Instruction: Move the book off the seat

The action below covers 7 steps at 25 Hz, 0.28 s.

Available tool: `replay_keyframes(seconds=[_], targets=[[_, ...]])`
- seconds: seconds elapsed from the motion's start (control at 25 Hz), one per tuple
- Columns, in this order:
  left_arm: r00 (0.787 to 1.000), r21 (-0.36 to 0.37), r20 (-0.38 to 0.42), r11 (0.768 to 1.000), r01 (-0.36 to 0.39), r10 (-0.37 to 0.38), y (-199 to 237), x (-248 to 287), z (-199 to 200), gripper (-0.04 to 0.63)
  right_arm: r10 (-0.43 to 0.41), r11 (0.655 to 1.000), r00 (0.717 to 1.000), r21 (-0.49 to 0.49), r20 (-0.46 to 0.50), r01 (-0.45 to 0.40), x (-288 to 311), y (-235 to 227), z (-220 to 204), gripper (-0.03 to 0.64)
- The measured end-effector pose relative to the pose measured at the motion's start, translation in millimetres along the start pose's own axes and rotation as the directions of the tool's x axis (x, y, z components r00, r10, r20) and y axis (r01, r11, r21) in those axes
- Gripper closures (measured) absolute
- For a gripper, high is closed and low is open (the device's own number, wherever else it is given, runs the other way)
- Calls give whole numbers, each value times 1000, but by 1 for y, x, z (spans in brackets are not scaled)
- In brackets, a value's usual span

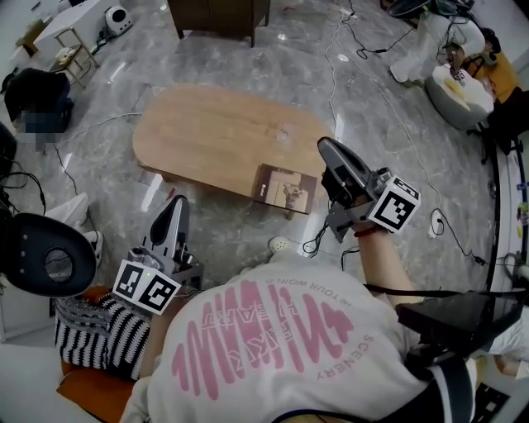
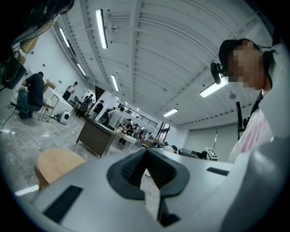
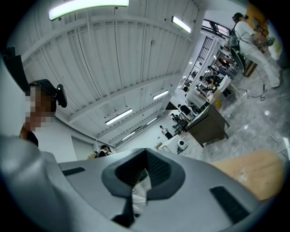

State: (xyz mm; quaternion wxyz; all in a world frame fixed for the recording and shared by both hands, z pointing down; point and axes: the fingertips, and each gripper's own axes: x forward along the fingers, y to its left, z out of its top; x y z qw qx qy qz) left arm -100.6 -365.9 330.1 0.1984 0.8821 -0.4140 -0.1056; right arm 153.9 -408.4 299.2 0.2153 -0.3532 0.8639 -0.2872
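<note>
Top centre of my head view, I see a dark wooden cabinet point(image 1: 219, 16) on the grey marble floor point(image 1: 397, 140), with thin cables point(image 1: 335, 66) trailing to its right. A white rounded device point(image 1: 117, 20) sits upper left. At the left edge is a black round pad point(image 1: 41, 254), and lower left some black-and-white striped fabric point(image 1: 91, 335). In the left gripper view, ceiling lights point(image 2: 100, 28) run overhead.

Bright, even light from ceiling strips point(image 2: 100, 28) — glare on the floor point(image 1: 372, 107); fisheye edges darken, perhaps blurred.
</note>
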Motion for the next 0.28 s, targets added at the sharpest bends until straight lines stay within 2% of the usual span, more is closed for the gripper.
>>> replay_keyframes(seconds=[0.28], targets=[[1000,-1,7,1000,-3,3,1,0,-5,588,-9,1000,1000,-4,-19,9,-1,-6,-6,607]])
